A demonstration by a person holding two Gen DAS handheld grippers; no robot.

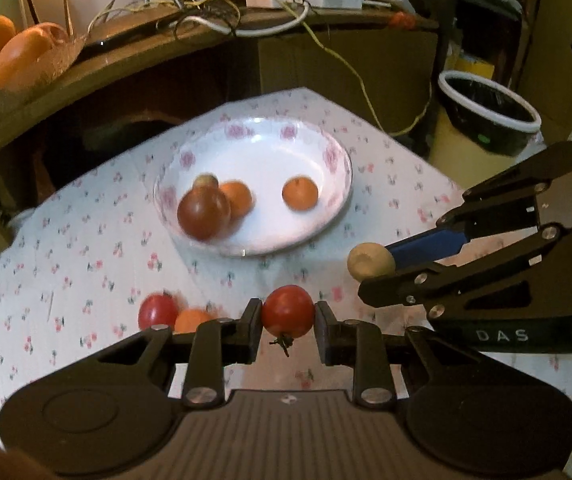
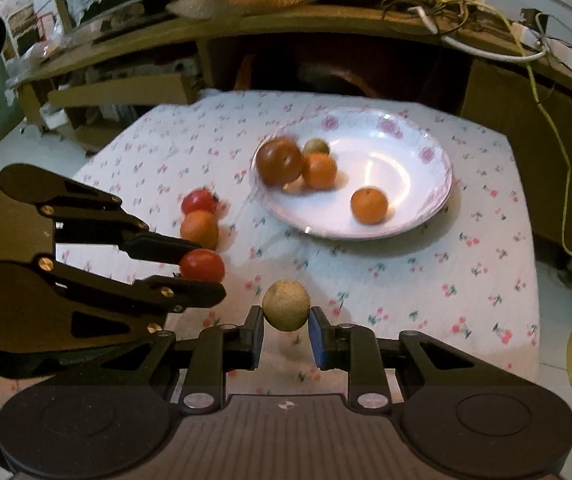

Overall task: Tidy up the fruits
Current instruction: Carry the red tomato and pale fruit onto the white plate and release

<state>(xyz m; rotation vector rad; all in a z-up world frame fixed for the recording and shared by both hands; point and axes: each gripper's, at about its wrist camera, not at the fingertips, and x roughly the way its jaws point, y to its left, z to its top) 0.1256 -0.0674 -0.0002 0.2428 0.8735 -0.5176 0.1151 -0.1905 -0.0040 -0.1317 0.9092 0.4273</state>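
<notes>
My left gripper is shut on a red tomato and holds it above the cloth; it also shows in the right wrist view. My right gripper is shut on a small tan round fruit, seen in the left wrist view too. A white floral plate holds a dark red tomato, two oranges and a small tan fruit. A red tomato and an orange lie on the cloth near the left gripper.
The low table has a floral cloth. A wooden shelf behind carries a basket of large fruit and tangled cables. A white-rimmed black bin stands on the floor to the right.
</notes>
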